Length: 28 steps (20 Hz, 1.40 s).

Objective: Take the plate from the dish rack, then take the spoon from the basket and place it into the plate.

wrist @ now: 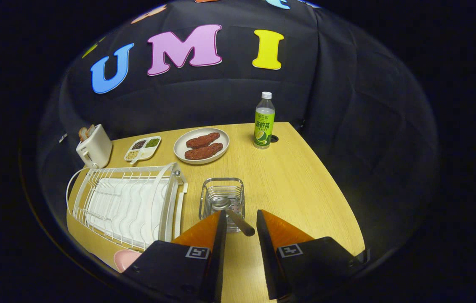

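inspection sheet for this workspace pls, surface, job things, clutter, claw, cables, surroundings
surface: wooden table, with a round hole beside the bottle.
job's things: white dish rack holds no plate; pink plate lies on the table in front of the rack, partly hidden by the claw; spoon lies in the wire basket, handle sticking out between the fingers.
clutter: toaster, divided dish of grains, plate of brown food, green bottle.
grippers: claw open, fingers either side of the spoon handle, not pressing it.
cables: thin white one curving by the rack's far side.
surroundings: black cloth booth wall.
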Each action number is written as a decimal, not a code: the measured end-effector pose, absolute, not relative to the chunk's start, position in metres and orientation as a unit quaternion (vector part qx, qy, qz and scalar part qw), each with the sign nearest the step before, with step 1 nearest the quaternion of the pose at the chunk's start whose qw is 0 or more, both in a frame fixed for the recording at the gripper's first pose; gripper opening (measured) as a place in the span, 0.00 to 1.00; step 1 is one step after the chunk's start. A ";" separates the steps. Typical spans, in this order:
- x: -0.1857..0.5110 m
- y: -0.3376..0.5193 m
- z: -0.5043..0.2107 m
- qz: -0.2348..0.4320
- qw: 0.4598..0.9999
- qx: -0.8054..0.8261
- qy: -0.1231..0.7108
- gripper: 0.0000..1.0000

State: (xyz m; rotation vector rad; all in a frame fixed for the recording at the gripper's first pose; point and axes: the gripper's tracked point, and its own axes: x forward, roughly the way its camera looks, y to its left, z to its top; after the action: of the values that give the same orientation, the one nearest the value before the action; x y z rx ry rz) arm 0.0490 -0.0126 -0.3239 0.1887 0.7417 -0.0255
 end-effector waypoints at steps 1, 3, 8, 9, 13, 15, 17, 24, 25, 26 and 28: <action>0.051 -0.010 -0.329 -0.007 0.926 0.089 0.368 0.39; 0.053 -0.004 -0.335 0.001 0.923 0.085 0.375 0.35; 0.054 0.011 -0.345 0.021 0.922 0.067 0.380 0.27; 0.055 0.019 -0.344 0.032 0.923 0.077 0.376 0.27; 0.054 0.029 -0.340 0.039 0.925 0.079 0.370 0.10; 0.055 0.031 -0.332 0.038 0.924 0.089 0.369 0.10; 0.058 0.028 -0.318 0.037 0.928 0.096 0.359 0.10; 0.071 0.013 -0.263 0.033 0.944 0.102 0.313 0.10; 0.072 0.011 -0.255 0.032 0.945 0.105 0.307 0.10; 0.073 0.009 -0.245 0.031 0.947 0.109 0.299 0.10; 0.072 0.008 -0.222 0.033 0.952 0.117 0.282 0.10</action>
State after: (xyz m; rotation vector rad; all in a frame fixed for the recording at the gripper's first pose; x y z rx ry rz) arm 0.0720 0.0078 -0.2219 0.2386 0.5737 0.0676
